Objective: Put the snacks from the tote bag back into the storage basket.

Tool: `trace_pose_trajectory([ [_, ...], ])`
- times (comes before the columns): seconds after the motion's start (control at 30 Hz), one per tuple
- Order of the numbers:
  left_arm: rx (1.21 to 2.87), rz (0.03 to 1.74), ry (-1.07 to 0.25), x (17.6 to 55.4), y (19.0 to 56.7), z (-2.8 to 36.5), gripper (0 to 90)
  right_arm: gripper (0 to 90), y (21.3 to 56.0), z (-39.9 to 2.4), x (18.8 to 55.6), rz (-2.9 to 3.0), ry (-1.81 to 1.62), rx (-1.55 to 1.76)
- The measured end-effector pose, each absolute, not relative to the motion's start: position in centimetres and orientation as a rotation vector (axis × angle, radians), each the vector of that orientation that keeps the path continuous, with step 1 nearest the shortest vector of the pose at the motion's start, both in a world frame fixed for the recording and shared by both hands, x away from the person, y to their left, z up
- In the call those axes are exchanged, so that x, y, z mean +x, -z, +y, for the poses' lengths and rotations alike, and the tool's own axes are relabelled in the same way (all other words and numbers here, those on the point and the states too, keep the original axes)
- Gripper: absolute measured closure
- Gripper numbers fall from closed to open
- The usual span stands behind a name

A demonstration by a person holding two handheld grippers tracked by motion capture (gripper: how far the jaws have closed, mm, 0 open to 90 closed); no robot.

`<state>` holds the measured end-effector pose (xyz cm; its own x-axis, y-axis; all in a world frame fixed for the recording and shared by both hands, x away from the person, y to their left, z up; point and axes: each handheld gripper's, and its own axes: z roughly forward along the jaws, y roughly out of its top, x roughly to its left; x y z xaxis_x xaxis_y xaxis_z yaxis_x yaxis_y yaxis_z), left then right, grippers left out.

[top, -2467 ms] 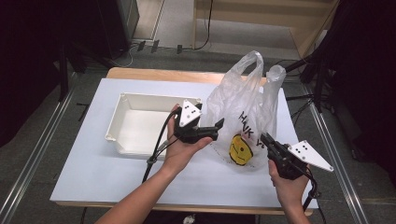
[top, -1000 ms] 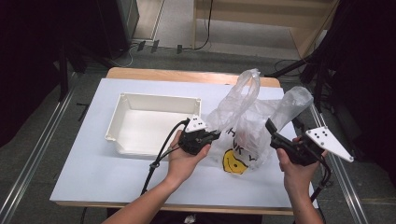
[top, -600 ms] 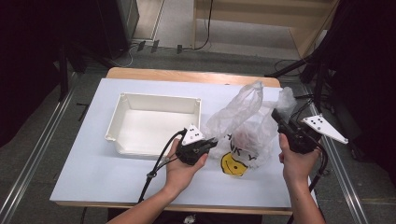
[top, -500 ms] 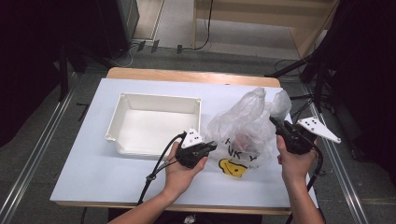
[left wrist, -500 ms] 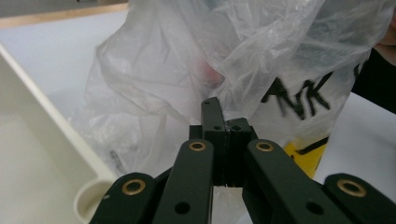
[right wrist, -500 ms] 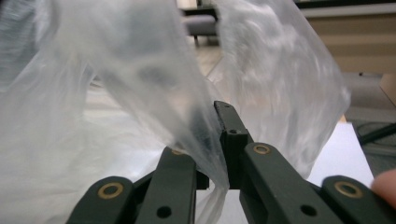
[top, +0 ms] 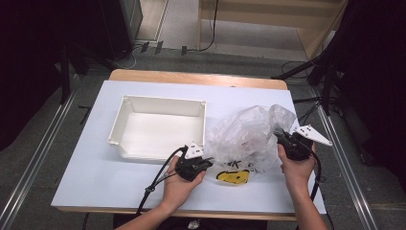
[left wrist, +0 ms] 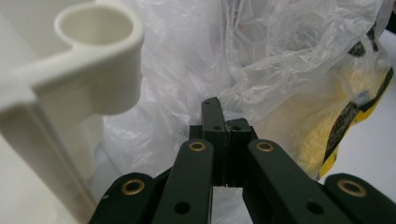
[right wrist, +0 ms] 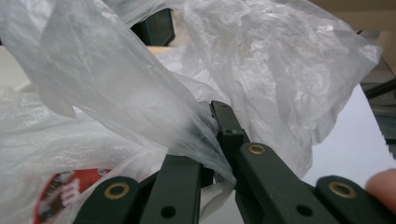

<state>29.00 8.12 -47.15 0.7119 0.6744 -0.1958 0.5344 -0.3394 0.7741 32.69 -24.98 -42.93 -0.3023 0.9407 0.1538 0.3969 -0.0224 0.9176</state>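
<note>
While grippers pinch plastic bag (top: pixel 244 136), tray (top: pixel 158 128) adjacent

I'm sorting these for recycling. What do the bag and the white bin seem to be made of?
The bag looks like thin, translucent plastic film: it crumples into sharp creases, shines, and shows a red packet through it. Its yellow print is glossy. The bin looks like rigid moulded plastic, white and matt, with smooth thick walls and rounded corner posts; the exact plastic cannot be told.

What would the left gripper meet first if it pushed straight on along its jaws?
The left gripper, shut on a fold of the plastic bag, would press into more of that crumpled film. The white tray corner stands just left of its line; the depth is hard to judge.
</note>
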Motion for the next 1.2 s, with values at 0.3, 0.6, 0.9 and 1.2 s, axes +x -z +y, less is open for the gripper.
trace_pose_trajectory([
  [0.3,1.954,0.799,-0.220,27.7,46.0,7.9,71.2,90.0,44.6,-24.6,33.2,1.769,-1.297,1.436],
  [0.6,1.855,0.753,-0.319,27.2,42.2,6.8,32.3,88.6,43.9,-24.1,32.0,1.744,-1.348,1.372],
  [0.9,1.823,0.790,-0.288,29.8,40.1,3.2,19.3,88.0,43.8,-23.4,31.8,1.755,-1.369,1.351],
  [1.2,1.878,0.847,-0.197,32.0,41.6,3.7,90.0,87.4,43.9,-23.5,31.9,1.763,-1.389,1.339],
])
